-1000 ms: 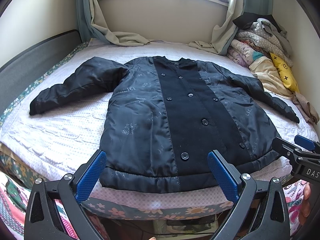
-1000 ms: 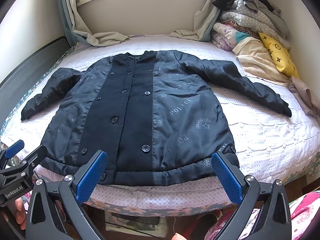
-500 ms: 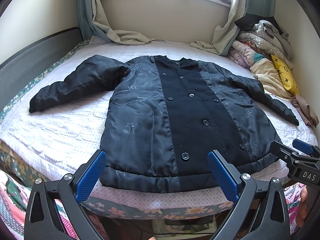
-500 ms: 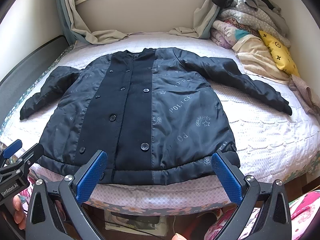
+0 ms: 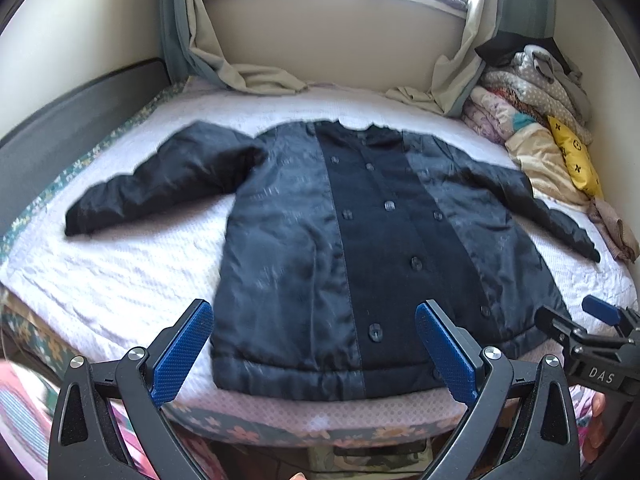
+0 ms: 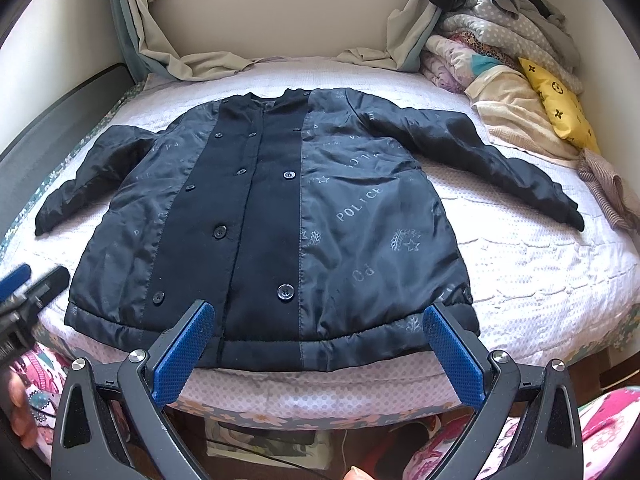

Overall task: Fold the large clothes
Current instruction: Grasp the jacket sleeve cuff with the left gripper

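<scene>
— Both tongs gape wide, empty: left gripper [image 5: 314, 340], right gripper [image 6: 318, 342]. Black coat [image 6: 276, 216] lies flat just ahead.
— Risk?
— Pinching only the slippery top layer; the hem could slide free mid-fold.

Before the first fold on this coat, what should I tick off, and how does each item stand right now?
1. Coat lies flat, front up: ok.
2. Both sleeves spread outward, left sleeve, right sleeve: ok.
3. Buttons closed: cannot tell.
4. Left hand-held gripper open, holding nothing: ok.
5. Right hand-held gripper open, holding nothing: ok.
6. Clothes pile apart from the right sleeve: ok.
</scene>
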The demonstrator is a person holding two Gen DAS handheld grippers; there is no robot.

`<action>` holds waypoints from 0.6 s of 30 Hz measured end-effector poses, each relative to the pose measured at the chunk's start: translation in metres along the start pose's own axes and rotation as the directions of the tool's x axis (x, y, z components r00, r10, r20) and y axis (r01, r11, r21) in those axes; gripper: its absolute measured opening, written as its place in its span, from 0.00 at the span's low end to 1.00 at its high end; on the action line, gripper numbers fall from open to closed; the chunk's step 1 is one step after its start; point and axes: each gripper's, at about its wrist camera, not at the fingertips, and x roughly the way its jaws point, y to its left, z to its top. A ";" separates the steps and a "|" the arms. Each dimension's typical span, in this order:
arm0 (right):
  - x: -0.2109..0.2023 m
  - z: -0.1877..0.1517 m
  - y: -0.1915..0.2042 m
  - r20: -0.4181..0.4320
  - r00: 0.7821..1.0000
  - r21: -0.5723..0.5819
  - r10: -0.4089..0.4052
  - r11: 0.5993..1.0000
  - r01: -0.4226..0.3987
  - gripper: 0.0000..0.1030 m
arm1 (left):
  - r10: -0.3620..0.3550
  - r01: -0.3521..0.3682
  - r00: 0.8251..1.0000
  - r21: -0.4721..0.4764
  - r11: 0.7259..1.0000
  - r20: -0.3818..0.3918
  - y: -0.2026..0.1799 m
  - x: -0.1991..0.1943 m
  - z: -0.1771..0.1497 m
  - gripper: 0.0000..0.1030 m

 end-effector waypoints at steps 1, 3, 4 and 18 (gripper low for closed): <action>-0.002 0.005 -0.001 0.000 1.000 0.002 0.004 1.000 -0.004 1.00 | 0.001 -0.001 1.000 0.000 1.000 0.020 0.002 -0.004 0.007 0.99; -0.009 0.017 -0.003 0.001 1.000 0.008 0.025 1.000 -0.025 1.00 | -0.011 0.011 0.991 -0.001 1.000 0.130 0.011 -0.014 0.024 0.99; -0.015 0.028 -0.002 0.010 0.999 0.003 0.045 0.999 -0.045 1.00 | -0.007 0.007 0.987 0.000 1.000 0.160 0.015 -0.019 0.036 0.99; -0.035 0.194 0.023 0.246 0.960 -0.132 0.136 0.986 -0.106 1.00 | 0.146 -0.125 0.963 -0.106 0.986 0.228 0.089 0.008 0.205 0.99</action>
